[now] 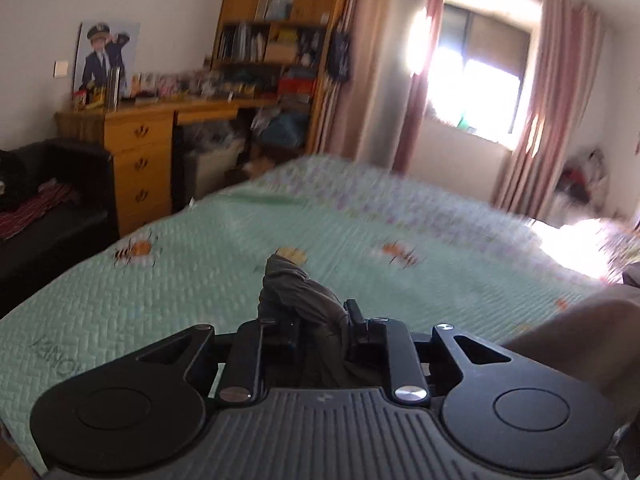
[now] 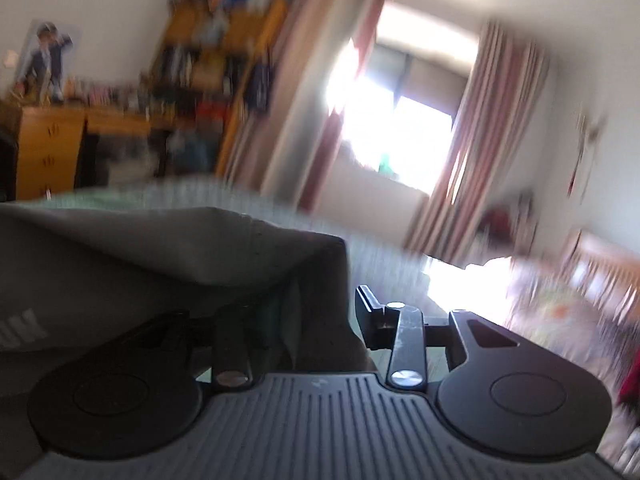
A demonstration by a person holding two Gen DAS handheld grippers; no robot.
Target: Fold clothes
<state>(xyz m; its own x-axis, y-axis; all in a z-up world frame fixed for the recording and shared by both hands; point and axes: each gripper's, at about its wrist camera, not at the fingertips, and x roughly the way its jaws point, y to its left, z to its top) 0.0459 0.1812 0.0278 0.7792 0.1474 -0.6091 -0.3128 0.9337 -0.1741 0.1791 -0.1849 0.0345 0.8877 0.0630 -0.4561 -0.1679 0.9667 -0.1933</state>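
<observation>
My left gripper point(image 1: 320, 320) is shut on a bunched fold of a grey-brown garment point(image 1: 296, 288) and holds it up over the mint-green quilted bedspread point(image 1: 200, 272). The cloth sticks out forward between the fingers. My right gripper point(image 2: 320, 312) is shut on the same grey garment point(image 2: 168, 256), which spreads in a wide sheet to the left and hides the left finger. White lettering shows on the cloth at the far left edge. The right wrist view is blurred by motion.
The bed has bee prints and a sunlit patch point(image 1: 576, 240) at the right. A wooden desk with drawers point(image 1: 136, 160) and a bookshelf point(image 1: 276, 24) stand behind it. A black sofa point(image 1: 48, 208) is at the left. Striped curtains point(image 1: 560, 120) frame a bright window.
</observation>
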